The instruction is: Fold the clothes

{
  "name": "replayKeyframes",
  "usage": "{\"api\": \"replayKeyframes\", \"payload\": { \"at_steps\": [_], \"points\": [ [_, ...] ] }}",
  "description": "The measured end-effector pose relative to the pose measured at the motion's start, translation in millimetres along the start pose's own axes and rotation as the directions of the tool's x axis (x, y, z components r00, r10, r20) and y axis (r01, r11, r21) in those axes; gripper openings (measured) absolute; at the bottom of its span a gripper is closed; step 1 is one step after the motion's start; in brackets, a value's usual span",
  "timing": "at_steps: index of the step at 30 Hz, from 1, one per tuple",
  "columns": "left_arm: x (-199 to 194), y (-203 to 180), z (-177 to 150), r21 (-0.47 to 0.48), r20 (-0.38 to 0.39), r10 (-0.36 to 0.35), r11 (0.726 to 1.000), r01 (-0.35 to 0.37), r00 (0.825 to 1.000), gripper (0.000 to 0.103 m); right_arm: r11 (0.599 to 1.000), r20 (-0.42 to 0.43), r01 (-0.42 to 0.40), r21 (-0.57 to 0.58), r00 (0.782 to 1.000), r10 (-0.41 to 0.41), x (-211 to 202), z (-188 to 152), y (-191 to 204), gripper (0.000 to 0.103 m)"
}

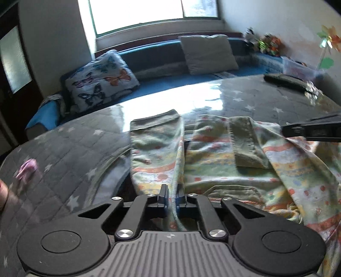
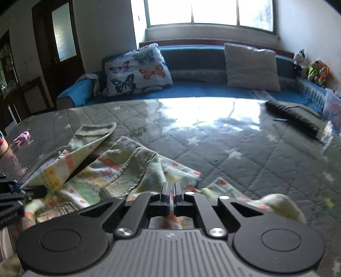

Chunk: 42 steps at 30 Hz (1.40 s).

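Behind everything we see a blue sofa (image 2: 191, 89) under a bright window (image 2: 208, 12), with a butterfly cushion (image 2: 136, 70) and a plain cushion (image 2: 251, 66) leaning on its back. Soft toys (image 2: 315, 70) sit at its right end.

In front of it we have the worktop (image 2: 234, 144), covered in grey quilted cloth with white stars under a glossy sheet that throws back the window light.

On the near part of the worktop lies the garment (image 1: 213, 162), a pale green piece printed in orange, yellow and blue, with ribbed green cuffs. It lies rumpled, partly doubled over itself, one sleeve (image 1: 155, 136) stretched away from us.

A dark bundle (image 2: 294, 119) lies at the far right of the worktop, well apart from the garment. A small pink thing (image 2: 21, 137) sits at the far left; we cannot tell what it is.

Our left tool (image 1: 172, 195) is clamped on the garment's edge, cloth running between its near-closed fingers. Our right tool (image 2: 171, 189) is pinched tight too, with garment cloth showing directly beneath the fingers.
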<state>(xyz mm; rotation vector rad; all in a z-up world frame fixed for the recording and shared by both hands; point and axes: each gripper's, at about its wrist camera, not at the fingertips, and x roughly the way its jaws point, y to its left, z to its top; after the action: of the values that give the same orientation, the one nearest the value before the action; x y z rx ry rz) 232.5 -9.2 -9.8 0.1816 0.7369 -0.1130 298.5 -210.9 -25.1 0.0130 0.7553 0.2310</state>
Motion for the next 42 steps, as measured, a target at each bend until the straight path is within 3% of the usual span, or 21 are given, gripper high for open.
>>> {"api": "replayKeyframes", "payload": {
  "at_steps": [4, 6, 9, 10, 18, 26, 27, 28, 30, 31, 34, 37, 38, 42],
  "points": [
    [-23.4, 17.4, -11.3, -0.082, 0.016, 0.032, 0.996, -0.03, 0.999, 0.005, 1.0, 0.021, -0.006, -0.007, 1.0, 0.007, -21.6, -3.4, -4.4, 0.003],
    [-38.3, 25.5, -20.9, -0.117, 0.029, 0.041, 0.992, -0.038, 0.999, 0.005, 1.0, 0.025, -0.021, -0.014, 0.999, 0.021, -26.3, -2.8, -3.5, 0.01],
    [-60.9, 35.3, -38.7, -0.156, 0.04, 0.06, 0.986, -0.053, 0.997, 0.004, 0.999, 0.03, -0.042, -0.018, 0.999, 0.043, -22.6, -0.8, 0.4, 0.045],
    [-66.9, 38.0, -45.0, -0.17, 0.039, 0.062, 0.984, -0.055, 0.997, 0.004, 0.999, 0.028, -0.047, -0.022, 0.998, 0.047, -17.5, 0.4, 2.8, 0.045],
    [-97.7, 49.6, -75.2, -0.259, 0.032, 0.075, 0.964, -0.064, 0.997, 0.004, 0.99, -0.027, -0.126, -0.06, 0.992, 0.125, 28.9, 5.7, 32.6, 0.045],
    [-125.5, 50.0, -103.1, -0.302, 0.02, 0.078, 0.951, -0.068, 0.997, 0.004, 0.968, -0.063, -0.172, -0.183, 0.985, 0.163, 41.0, -2.8, 83.5, 0.043],
    [-128.7, 49.1, -109.4, -0.302, 0.014, 0.078, 0.951, -0.07, 0.997, 0.004, 0.966, -0.058, -0.169, -0.196, 0.985, 0.16, 40.1, -3.8, 88.0, 0.039],
    [-130.7, 48.7, -113.7, -0.302, 0.005, 0.075, 0.951, -0.07, 0.997, 0.004, 0.964, -0.054, -0.167, -0.207, 0.986, 0.159, 38.7, -4.6, 92.1, 0.024],
    [-134.6, 48.0, -121.7, -0.303, -0.011, 0.067, 0.951, -0.067, 0.998, 0.004, 0.964, -0.051, -0.172, -0.205, 0.985, 0.165, 32.9, -5.0, 96.4, 0.006],
    [-136.4, 47.1, -123.5, -0.295, -0.014, 0.07, 0.953, -0.071, 0.997, 0.005, 0.964, -0.044, -0.17, -0.203, 0.985, 0.164, 28.3, -5.2, 96.8, 0.005],
    [-141.5, 44.8, -123.5, -0.274, -0.007, 0.085, 0.958, -0.084, 0.996, 0.013, 0.968, 0.003, -0.156, -0.198, 0.987, 0.159, 4.7, -6.5, 93.1, 0.004],
    [-146.6, 43.9, -116.4, -0.254, 0.018, 0.104, 0.962, -0.096, 0.994, 0.039, 0.973, 0.052, -0.123, -0.193, 0.989, 0.136, -20.1, -4.0, 81.4, 0.004],
    [-147.7, 43.8, -113.4, -0.247, 0.027, 0.111, 0.964, -0.101, 0.993, 0.043, 0.975, 0.065, -0.113, -0.189, 0.99, 0.128, -28.4, -4.1, 75.7, 0.004],
    [-143.5, 44.6, -95.5, -0.201, 0.057, 0.108, 0.975, -0.095, 0.992, 0.043, 0.987, 0.136, -0.04, -0.158, 0.989, 0.062, -73.8, -9.2, 43.5, 0.004]
  ]
}}
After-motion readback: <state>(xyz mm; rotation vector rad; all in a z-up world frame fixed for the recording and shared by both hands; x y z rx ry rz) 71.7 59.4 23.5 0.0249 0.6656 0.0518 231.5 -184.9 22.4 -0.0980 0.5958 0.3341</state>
